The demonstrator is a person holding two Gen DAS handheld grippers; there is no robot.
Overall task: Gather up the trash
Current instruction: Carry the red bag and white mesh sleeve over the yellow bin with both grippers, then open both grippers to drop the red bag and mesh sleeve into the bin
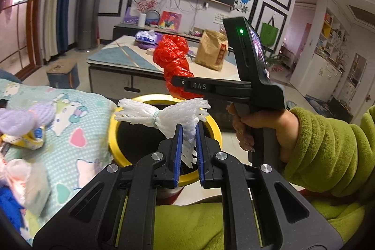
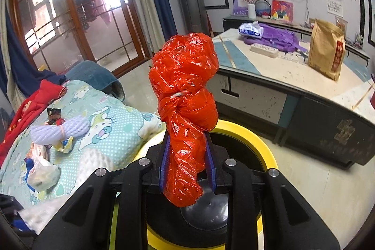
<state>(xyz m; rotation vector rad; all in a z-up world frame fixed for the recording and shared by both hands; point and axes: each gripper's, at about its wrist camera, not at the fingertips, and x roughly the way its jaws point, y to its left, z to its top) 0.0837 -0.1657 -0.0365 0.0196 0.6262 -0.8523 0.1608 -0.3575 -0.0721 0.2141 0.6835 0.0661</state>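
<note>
Foam first: low centre of the left wrist view, the left tongs (image 1: 188, 144) clamp the tail of a white foam-net fruit sleeve bundle (image 1: 168, 114), light, springy, best pinched below its band. In the right wrist view, the right tongs (image 2: 187, 156) grip a knotted, crinkly red plastic bag (image 2: 185, 95) by its twisted tail; slippery, weightless. Both hang over the yellow-rimmed black bin (image 2: 253, 135); beyond, the counter (image 2: 293, 76).

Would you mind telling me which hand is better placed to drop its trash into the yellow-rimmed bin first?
Probably right: its red plastic bag hangs directly over the yellow-rimmed bin, while the left's white foam net sits nearer the rim.
</note>
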